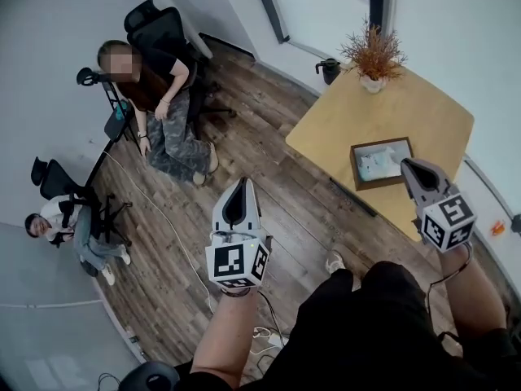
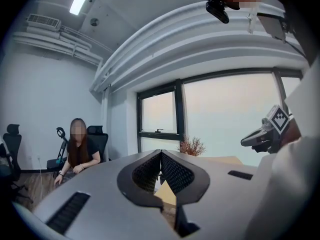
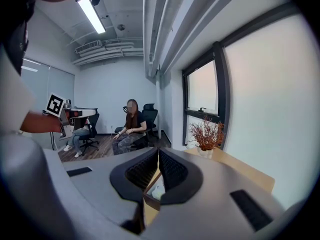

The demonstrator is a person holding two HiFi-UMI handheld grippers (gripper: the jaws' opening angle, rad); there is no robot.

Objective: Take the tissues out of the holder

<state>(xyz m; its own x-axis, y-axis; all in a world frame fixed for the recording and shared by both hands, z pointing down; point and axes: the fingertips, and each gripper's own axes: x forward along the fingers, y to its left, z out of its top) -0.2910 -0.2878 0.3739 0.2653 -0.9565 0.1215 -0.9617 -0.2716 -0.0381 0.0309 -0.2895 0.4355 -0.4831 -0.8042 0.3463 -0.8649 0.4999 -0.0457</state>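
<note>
Overlooking wood floor (image 1: pixel 273 218), table (image 1: pixel 338 129) bearing tissue holder (image 1: pixel 356 168) and plant (image 1: pixel 373 54), left tongs (image 1: pixel 242 183) and right tongs (image 1: pixel 405 166) closed, empty.

No word, number or brand can be read; the only printed marks are black-and-white square patterns on the left gripper's (image 1: pixel 241 187) marker cube (image 1: pixel 238 263), left of the table (image 1: pixel 342 129), and on the right gripper's (image 1: pixel 406 168) marker cube (image 1: pixel 448 221), at that table's near edge.

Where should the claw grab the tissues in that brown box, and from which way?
Probably from straight above. The holder has walls all round and an open top, and the tissues lie flat inside, so the sides are blocked. Pinch the top of the pile near its middle and lift. The right claw is shut, so it must open first.
</note>
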